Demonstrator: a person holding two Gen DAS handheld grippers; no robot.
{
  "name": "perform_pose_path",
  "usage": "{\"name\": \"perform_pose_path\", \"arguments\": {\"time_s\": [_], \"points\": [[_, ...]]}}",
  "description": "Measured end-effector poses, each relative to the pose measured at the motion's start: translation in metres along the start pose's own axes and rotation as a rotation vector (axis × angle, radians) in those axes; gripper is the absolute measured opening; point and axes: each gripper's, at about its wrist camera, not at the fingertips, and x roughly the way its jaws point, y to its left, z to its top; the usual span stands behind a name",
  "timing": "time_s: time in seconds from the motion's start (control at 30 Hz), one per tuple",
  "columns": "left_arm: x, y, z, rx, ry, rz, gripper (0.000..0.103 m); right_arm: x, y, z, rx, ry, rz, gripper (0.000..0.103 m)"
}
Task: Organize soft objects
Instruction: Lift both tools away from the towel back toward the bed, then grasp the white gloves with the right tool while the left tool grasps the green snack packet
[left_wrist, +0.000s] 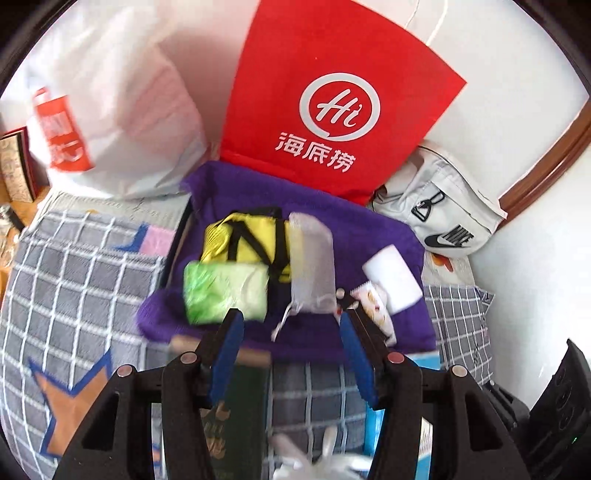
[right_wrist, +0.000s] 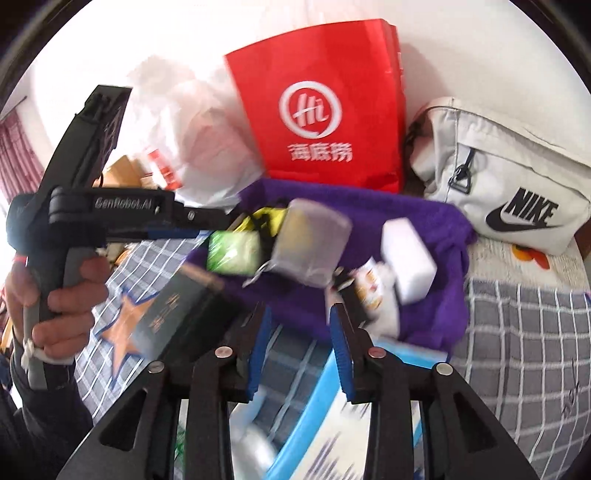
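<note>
A purple cloth (left_wrist: 354, 229) (right_wrist: 424, 210) lies on a checked bed. On it sit a yellow bag with black straps (left_wrist: 245, 240), a green soft pack (left_wrist: 225, 290) (right_wrist: 232, 253), a grey mesh pouch (left_wrist: 312, 258) (right_wrist: 314, 240), a white sponge block (left_wrist: 393, 278) (right_wrist: 408, 254) and a small printed packet (left_wrist: 373, 308) (right_wrist: 371, 290). My left gripper (left_wrist: 291, 325) is open and empty, just in front of the cloth; it also shows at the left of the right wrist view (right_wrist: 177, 229). My right gripper (right_wrist: 299, 317) is open and empty near the cloth's front edge.
A red paper bag (left_wrist: 332, 103) (right_wrist: 325, 110) and a white plastic bag (left_wrist: 122, 110) (right_wrist: 192, 140) stand behind the cloth. A white Nike bag (left_wrist: 443, 218) (right_wrist: 509, 184) lies at the right. A dark green booklet (left_wrist: 236, 413) (right_wrist: 173, 314) and blue packaging (right_wrist: 314, 417) lie near the grippers.
</note>
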Motion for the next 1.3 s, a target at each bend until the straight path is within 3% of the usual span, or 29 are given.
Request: {"name": "perform_pose_path", "arguments": {"time_s": [0.33,0.4,0.57,0.67,0.77,0.87,0.97,1.07,1.13,1.2,1.3], "points": [[-0.038,0.027,-0.065,-0.035,-0.004,0.021,0.052,-0.030,0.043,-0.070,0.008,0.044,0.047,0.039],[-0.044,0.036,-0.083,-0.047,0.000,0.029,0.052,-0.035,0.050,-0.083,0.004,0.049,0.050,0.044],[-0.049,0.056,-0.119,-0.076,0.008,0.033,0.052,-0.040,0.062,-0.123,-0.008,0.059,0.015,0.047],[-0.054,0.066,-0.140,-0.082,-0.031,0.083,0.052,-0.031,0.062,-0.143,0.003,0.088,-0.003,0.048],[-0.053,0.074,-0.157,-0.088,-0.036,0.089,0.052,-0.019,0.063,-0.159,-0.012,0.118,-0.073,0.048],[-0.048,0.084,-0.176,-0.096,-0.008,0.080,0.052,-0.009,0.060,-0.168,-0.009,0.118,-0.130,0.048],[-0.046,0.096,-0.190,-0.128,0.004,0.084,0.052,0.002,0.056,-0.170,0.033,0.113,-0.107,0.057],[-0.047,0.105,-0.200,-0.150,0.010,0.093,0.052,0.010,0.061,-0.168,0.020,0.069,-0.135,0.058],[-0.051,0.106,-0.204,-0.144,-0.003,0.119,0.052,0.014,0.069,-0.168,-0.016,0.064,-0.177,0.048],[-0.054,0.107,-0.206,-0.136,-0.012,0.130,0.052,0.014,0.082,-0.170,-0.064,0.065,-0.142,0.013],[-0.055,0.107,-0.209,-0.145,-0.012,0.119,0.052,0.011,0.094,-0.174,-0.065,0.090,-0.055,0.009]]}}
